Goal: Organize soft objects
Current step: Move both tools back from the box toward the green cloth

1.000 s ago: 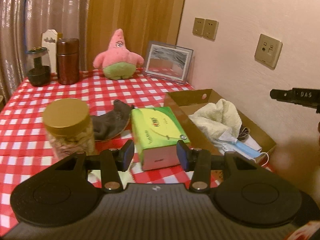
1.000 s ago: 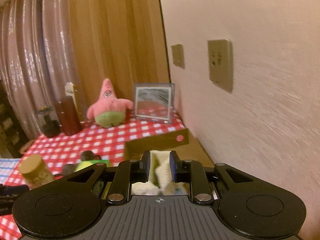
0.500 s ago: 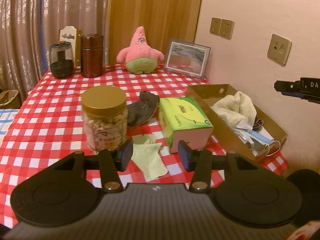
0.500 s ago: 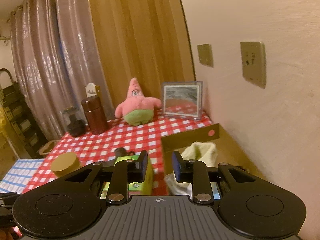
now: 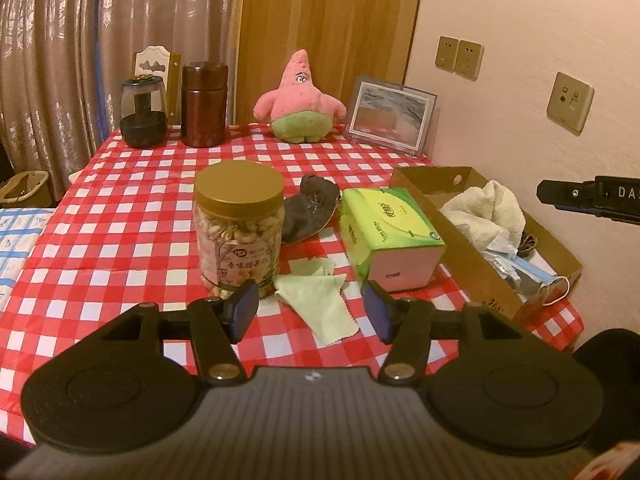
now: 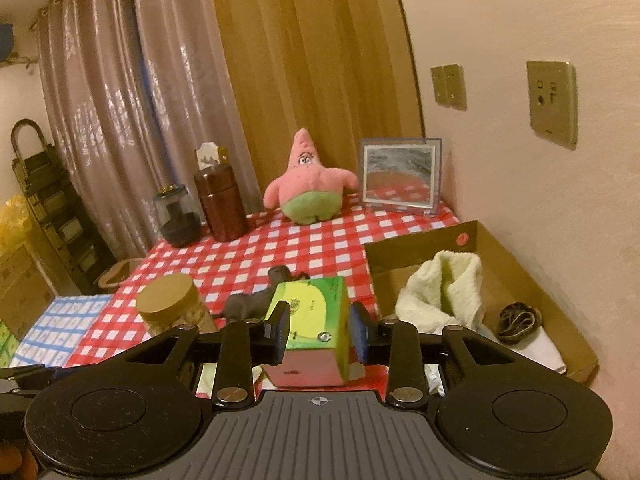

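A pale green cloth (image 5: 316,304) lies flat on the checked tablecloth, just beyond my left gripper (image 5: 311,314), whose jaws are opening with nothing between the pads. A cream towel (image 5: 486,210) (image 6: 444,292) sits bunched in the cardboard box (image 5: 424,178) (image 6: 416,248) by the wall. My right gripper (image 6: 320,334) hovers back from the box, jaws opening and empty, with the green tissue pack (image 6: 316,312) (image 5: 386,224) showing beyond its fingers. A dark grey sock (image 5: 308,212) (image 6: 248,304) lies behind the pack. A pink star plush (image 5: 300,100) (image 6: 310,184) stands at the far edge.
A gold-lidded snack jar (image 5: 238,216) stands left of the green cloth. A blue face mask (image 5: 528,268) and a dark hair tie (image 6: 518,316) lie in the box. A brown canister (image 5: 204,104), a dark glass jar (image 5: 143,112) and a picture frame (image 5: 390,120) line the back.
Both grippers have drawn back from the table, so more of it shows. The right gripper has let go of the cream towel, which stays in the box. Both pairs of jaws stand wider.
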{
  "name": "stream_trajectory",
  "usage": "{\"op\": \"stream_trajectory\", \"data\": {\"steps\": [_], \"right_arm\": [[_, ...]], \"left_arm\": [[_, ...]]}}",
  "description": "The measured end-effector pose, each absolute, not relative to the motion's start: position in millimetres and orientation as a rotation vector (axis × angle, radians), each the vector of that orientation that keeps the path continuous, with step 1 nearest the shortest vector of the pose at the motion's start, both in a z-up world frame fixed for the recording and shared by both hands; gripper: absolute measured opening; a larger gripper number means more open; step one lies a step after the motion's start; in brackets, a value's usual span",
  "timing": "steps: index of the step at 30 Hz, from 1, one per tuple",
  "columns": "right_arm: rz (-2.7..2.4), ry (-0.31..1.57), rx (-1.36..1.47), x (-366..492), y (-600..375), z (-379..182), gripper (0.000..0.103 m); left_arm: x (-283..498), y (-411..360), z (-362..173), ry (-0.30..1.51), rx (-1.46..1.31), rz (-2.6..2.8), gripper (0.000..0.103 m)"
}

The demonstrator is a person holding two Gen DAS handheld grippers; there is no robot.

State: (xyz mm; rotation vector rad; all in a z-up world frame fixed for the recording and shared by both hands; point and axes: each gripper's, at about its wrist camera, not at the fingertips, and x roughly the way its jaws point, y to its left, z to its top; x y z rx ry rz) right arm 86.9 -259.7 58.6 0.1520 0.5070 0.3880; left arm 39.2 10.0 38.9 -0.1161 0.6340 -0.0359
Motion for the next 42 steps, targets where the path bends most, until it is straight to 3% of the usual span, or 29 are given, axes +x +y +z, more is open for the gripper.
{"op": "stream_trajectory", "data": {"steps": [15, 28, 42], "right_arm": [[0.473, 0.574, 0.103, 95, -219, 35, 0.054], [0.615, 0.616, -0.072, 109, -159, 6, 0.060], [0.723, 0.680, -0.292, 144, -89, -58, 0.066]], "left_arm": [[41, 48, 31, 0.670, -0.092, -0.017, 0.080], [68, 109, 29, 0.692, 0.007, -0.092, 0.083], [113, 145, -13, 0.708, 0.042, -0.097, 0.084]]}}
